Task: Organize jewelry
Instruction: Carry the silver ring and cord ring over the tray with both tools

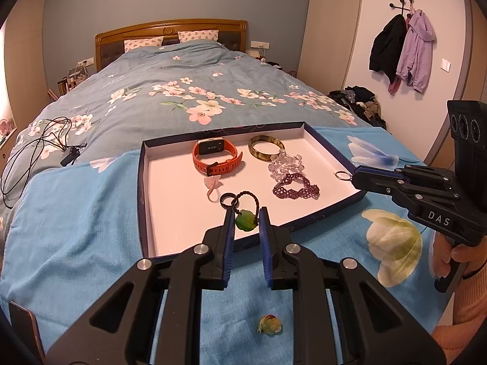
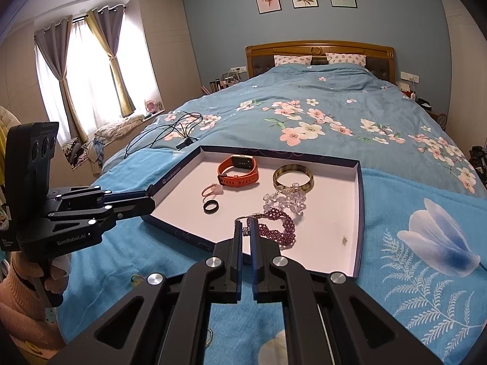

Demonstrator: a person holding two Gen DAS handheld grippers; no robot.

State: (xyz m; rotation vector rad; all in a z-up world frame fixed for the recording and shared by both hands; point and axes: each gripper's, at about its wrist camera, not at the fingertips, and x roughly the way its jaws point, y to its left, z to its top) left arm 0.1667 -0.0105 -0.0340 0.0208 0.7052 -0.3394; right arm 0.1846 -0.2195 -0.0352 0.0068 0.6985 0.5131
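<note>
A shallow white tray [image 1: 170, 213] with dark blue walls lies on the blue cloth. In it lie an orange watch [image 1: 216, 158], an amber bangle [image 1: 266, 148], a clear bead bracelet [image 1: 286, 164], a purple bead bracelet [image 1: 296, 190], a pink ring [image 1: 213, 185] and a black ring [image 1: 226, 199]. My left gripper [image 1: 247, 220] is shut on a green pendant [image 1: 246, 221] with a dark cord, over the tray's near edge. My right gripper [image 2: 246, 231] is shut on a small silver ring [image 1: 342, 175] on a clasp, over the tray's right wall.
A small green and yellow trinket [image 1: 269, 325] lies on the cloth under my left gripper. Black cables [image 1: 36, 149] lie on the floral duvet to the left. A phone [image 1: 24, 331] shows at the lower left. The tray [image 2: 360, 213] has free floor at its right side.
</note>
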